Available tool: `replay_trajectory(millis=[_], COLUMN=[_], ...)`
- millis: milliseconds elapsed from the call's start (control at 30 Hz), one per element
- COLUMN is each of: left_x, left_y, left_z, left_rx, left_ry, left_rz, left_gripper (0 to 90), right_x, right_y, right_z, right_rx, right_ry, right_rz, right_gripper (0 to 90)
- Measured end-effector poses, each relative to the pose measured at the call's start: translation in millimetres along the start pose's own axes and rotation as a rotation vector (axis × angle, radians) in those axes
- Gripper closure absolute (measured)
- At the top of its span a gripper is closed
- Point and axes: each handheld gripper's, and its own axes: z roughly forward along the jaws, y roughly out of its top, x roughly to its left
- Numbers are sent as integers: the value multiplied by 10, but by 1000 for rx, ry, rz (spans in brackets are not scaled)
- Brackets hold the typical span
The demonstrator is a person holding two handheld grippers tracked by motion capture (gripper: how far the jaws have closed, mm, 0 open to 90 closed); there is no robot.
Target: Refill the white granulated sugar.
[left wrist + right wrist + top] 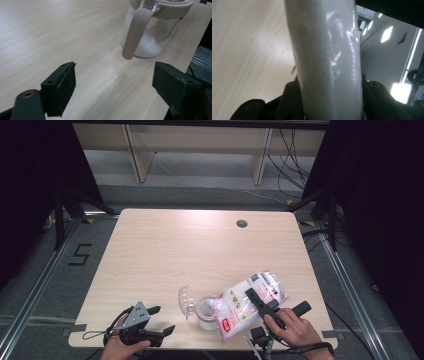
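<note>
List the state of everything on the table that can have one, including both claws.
Clear glass jar with pinkish-beige collar: upright, open, part-filled with white grains.
Clear domed lid: flipped open to the jar's left.
White plastic bag with red print: tilted over the jar's mouth, clamped.
Right claw: shut on the bag.
Left claw: open, empty.

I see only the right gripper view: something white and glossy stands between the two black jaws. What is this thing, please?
Observer: The high view shows a clear plastic bag of white grains with red print, clamped in the right gripper.
Operator: Where does the bag lean?
Observer: It tilts toward a clear jar with a beige-pink rim. The jar's clear domed lid is flipped open.
Operator: Is something already inside this jar?
Observer: Yes. The left gripper view shows a layer of white grains at its bottom.
</note>
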Motion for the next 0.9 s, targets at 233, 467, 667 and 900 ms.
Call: replay_trajectory(millis=[233, 467, 667, 900], left_x=[0, 1, -1, -1], left_y=[1, 1, 1, 1], left_z=[-3, -1, -1, -1], left_rx=[3, 0, 0, 0], left_ry=[1, 0, 0, 0], left_rz=[1, 3, 0, 0], left_gripper=[184, 184, 184, 184], right_x=[3, 9, 6, 6], right_y=[3, 2, 2, -3], right_z=[0, -2, -2, -3], right_rx=[8, 13, 12, 13], right_ry=[11, 11, 12, 3], right_rz=[14, 20, 14, 10], right_gripper=[661, 662, 662, 662])
